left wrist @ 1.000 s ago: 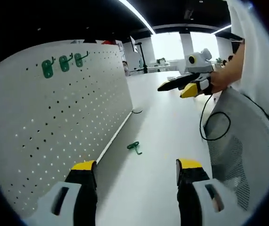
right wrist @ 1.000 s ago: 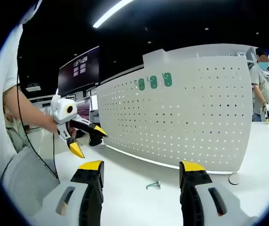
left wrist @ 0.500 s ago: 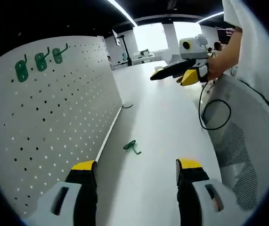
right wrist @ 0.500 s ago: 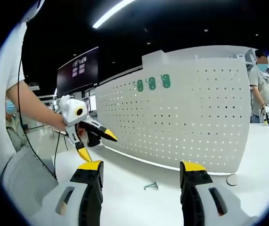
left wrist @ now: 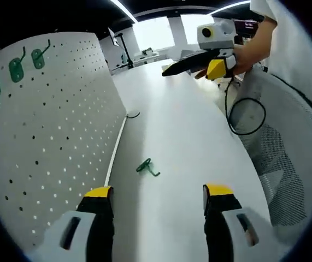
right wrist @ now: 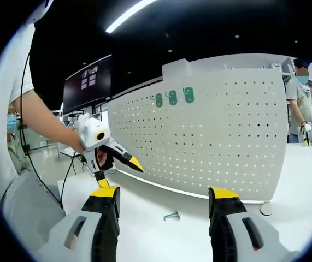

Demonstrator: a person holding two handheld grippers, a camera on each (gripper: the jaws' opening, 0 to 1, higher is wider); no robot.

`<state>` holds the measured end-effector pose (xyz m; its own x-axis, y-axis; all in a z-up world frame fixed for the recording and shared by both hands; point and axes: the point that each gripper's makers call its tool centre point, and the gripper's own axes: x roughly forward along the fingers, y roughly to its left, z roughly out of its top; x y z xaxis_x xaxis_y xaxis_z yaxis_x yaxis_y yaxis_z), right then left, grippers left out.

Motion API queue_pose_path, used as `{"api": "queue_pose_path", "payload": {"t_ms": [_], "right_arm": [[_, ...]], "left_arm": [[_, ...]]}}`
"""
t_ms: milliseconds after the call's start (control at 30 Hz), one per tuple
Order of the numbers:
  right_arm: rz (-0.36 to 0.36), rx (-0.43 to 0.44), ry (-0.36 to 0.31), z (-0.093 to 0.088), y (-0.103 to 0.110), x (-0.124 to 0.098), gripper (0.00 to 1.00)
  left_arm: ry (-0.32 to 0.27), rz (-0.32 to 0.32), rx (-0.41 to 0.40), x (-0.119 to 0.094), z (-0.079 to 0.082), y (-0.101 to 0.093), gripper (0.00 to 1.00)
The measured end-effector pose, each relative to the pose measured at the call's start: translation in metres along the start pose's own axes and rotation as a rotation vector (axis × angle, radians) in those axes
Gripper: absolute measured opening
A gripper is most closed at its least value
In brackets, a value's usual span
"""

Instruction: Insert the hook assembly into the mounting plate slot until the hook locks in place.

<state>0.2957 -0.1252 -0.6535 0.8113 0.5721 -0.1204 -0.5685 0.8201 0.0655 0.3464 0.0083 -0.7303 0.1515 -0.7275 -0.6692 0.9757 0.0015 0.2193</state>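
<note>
A green hook point(left wrist: 146, 167) lies loose on the white table, a little way out from the foot of the white pegboard point(left wrist: 46, 147); in the right gripper view the hook point(right wrist: 172, 216) shows small between the jaws, before the pegboard point(right wrist: 221, 136). Three green hooks point(right wrist: 172, 98) hang near the board's top. My left gripper point(left wrist: 158, 210) is open and empty, above the table short of the loose hook. My right gripper point(right wrist: 164, 213) is open and empty too. The right gripper point(left wrist: 199, 63) shows held high in a hand; the left gripper point(right wrist: 117, 164) appears at left, open.
A grey mesh chair back point(left wrist: 278, 158) with a black cable point(left wrist: 243, 114) stands at the right of the table point(left wrist: 188, 142). A person point(right wrist: 303, 103) stands behind the pegboard's far end. A round grey disc point(right wrist: 266, 208) lies at the board's foot.
My left gripper has swung down and forward over the table, so the loose hook now sits closer ahead. In the right gripper view the left gripper has moved rightward. The hook stays put.
</note>
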Motion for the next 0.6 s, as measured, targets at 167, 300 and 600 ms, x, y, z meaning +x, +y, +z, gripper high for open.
{"api": "queue_pose_path", "payload": {"t_ms": [167, 300, 600], "right_arm": [[0.003, -0.004, 0.0, 0.001, 0.002, 0.0, 0.64], [0.006, -0.024, 0.003, 0.001, 0.003, 0.001, 0.63], [-0.004, -0.027, 0.0, 0.001, 0.001, 0.0, 0.63]], "left_arm": [[0.047, -0.042, 0.073, 0.008, -0.006, -0.002, 0.68], [0.065, -0.058, 0.102, 0.014, -0.007, 0.0, 0.69], [0.111, -0.115, 0.169, 0.028, -0.015, -0.001, 0.69]]}}
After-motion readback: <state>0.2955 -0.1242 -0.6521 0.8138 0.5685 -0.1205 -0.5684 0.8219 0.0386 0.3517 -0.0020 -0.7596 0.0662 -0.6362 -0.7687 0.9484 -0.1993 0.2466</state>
